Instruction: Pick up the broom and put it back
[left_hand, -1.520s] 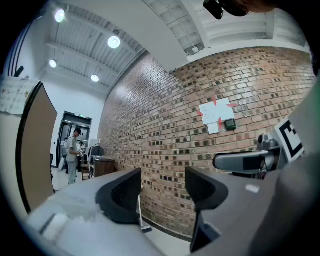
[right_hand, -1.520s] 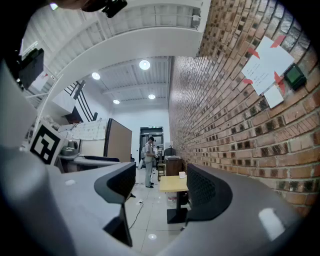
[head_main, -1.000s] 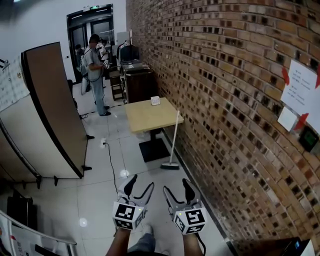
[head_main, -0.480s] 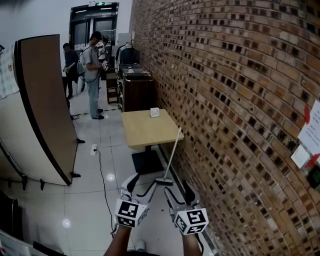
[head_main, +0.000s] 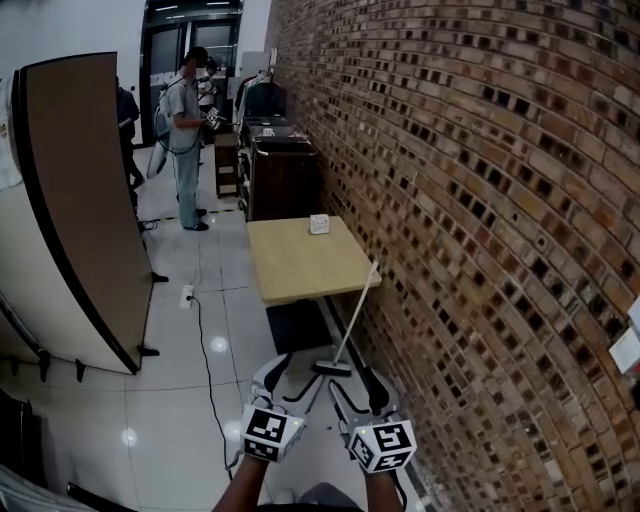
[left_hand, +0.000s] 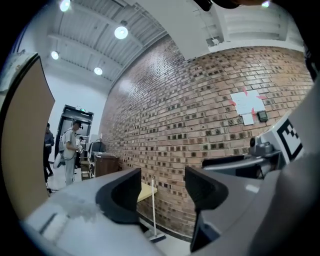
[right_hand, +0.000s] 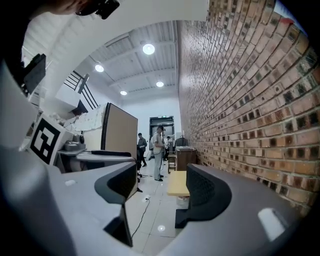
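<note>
The broom (head_main: 352, 318) leans with its pale handle against the wooden table's (head_main: 300, 262) near right corner, close to the brick wall (head_main: 470, 200). Its head rests on the floor tiles. Both grippers hover low, just short of the broom head. My left gripper (head_main: 295, 378) is open and empty. The right gripper (head_main: 355, 392) beside it is open too, with nothing between its fingers. In the left gripper view the broom (left_hand: 152, 207) shows in the gap of the left gripper (left_hand: 162, 187). The right gripper view has the table (right_hand: 178, 183) beyond the right gripper (right_hand: 162, 189).
A tall brown partition board (head_main: 85, 190) stands at the left. A cable (head_main: 205, 345) runs across the floor tiles. A dark cabinet (head_main: 282, 175) stands behind the table, and people (head_main: 186, 135) stand near the doorway. A small white box (head_main: 319, 224) sits on the table.
The view and both grippers have come closer to the broom, whose head now lies just ahead of the fingertips. Both grippers stay open.
</note>
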